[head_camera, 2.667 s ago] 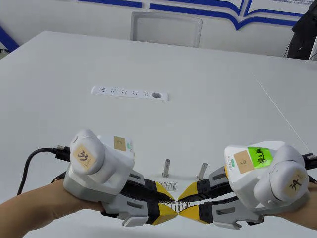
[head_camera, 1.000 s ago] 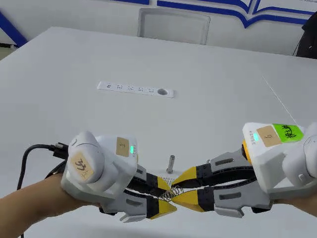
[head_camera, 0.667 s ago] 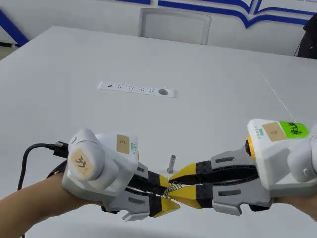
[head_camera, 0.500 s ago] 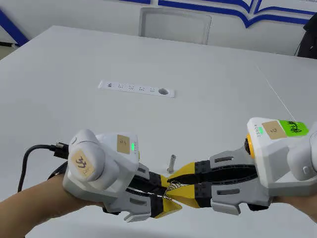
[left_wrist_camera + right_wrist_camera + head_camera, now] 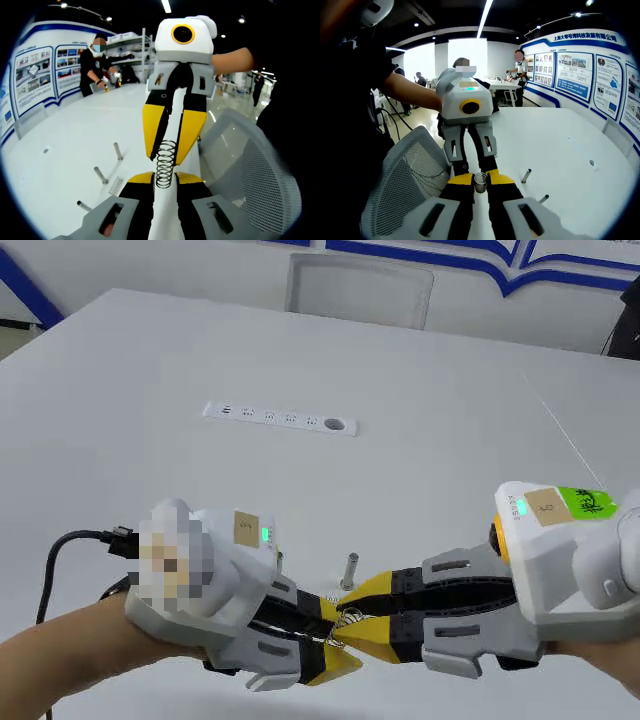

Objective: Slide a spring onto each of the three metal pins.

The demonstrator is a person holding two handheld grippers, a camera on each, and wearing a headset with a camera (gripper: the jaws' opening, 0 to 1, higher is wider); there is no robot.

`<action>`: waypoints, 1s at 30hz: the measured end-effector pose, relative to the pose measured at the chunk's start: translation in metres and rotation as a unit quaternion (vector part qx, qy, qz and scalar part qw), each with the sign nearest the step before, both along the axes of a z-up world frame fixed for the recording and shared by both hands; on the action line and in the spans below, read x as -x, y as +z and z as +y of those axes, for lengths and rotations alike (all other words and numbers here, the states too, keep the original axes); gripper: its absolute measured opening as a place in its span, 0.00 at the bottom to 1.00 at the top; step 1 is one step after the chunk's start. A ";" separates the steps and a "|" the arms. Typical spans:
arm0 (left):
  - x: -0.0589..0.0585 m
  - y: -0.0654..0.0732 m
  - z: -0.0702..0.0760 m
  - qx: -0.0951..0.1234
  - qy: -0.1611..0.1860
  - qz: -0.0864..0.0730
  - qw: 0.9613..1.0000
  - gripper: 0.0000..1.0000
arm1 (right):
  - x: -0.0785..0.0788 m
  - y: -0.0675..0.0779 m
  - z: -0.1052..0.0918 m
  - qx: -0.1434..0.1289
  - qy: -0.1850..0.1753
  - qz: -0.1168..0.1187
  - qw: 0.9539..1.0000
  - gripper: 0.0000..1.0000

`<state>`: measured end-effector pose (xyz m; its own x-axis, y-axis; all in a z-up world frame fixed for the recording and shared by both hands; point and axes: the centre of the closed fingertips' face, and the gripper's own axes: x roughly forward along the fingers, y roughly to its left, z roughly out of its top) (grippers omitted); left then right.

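Left gripper (image 5: 165,178) and right gripper (image 5: 480,179) meet tip to tip. Each pair of jaws is narrowed onto one end of a single coil spring (image 5: 165,162).

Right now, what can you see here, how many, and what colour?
held spring: one, steel, between both grippers' tips
loose spring: one, steel, on table beside pins
metal pins: three, silver, on table
power strip: one, white, mid-table
table: one, white
far chair: one, grey, beyond table
mesh chair: one, grey, at near edge
cable: one, black, behind left gripper
left gripper: white, yellow-black jaws, shut on held spring
right gripper: same, shut on held spring
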<state>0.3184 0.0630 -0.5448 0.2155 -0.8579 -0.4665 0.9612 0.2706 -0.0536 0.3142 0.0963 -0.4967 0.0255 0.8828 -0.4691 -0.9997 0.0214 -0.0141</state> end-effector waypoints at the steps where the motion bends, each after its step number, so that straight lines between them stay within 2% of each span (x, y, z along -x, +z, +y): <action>1: 0.000 0.000 0.001 0.000 0.002 0.001 1.000 0.20 | -0.002 0.001 -0.001 -0.002 -0.005 0.000 1.000 0.11; 5: -0.003 0.000 0.008 0.006 0.014 0.005 1.000 0.28 | -0.016 0.007 -0.008 -0.015 -0.031 0.005 0.999 0.11; 10: -0.006 -0.002 0.017 0.010 0.029 0.013 0.999 0.35 | -0.036 0.007 -0.022 -0.008 -0.062 -0.005 0.998 0.11; 14: -0.015 0.006 0.027 0.037 0.061 0.011 0.997 0.35 | -0.058 0.005 -0.043 0.006 -0.101 -0.015 0.995 0.11; 19: -0.024 0.010 0.042 0.045 0.086 0.006 0.995 0.42 | -0.089 0.005 -0.067 0.015 -0.160 -0.013 0.987 0.11; 23: -0.029 0.008 0.056 0.043 0.112 0.005 0.993 0.45 | -0.111 0.006 -0.082 0.019 -0.195 -0.025 0.980 0.11; 25: -0.031 0.007 0.062 0.044 0.122 0.005 0.991 0.47 | -0.119 0.005 -0.088 0.025 -0.210 -0.029 0.977 0.11; 30: -0.036 0.007 0.079 0.049 0.154 0.009 0.987 0.52 | -0.136 -0.006 -0.101 0.033 -0.242 -0.022 0.969 0.11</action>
<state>0.3547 0.1421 -0.5377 0.4654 -0.7944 -0.3902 0.8328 0.5423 -0.1108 0.4506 -0.0047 -0.5024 0.4513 0.7300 -0.5132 -0.8707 0.4863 -0.0740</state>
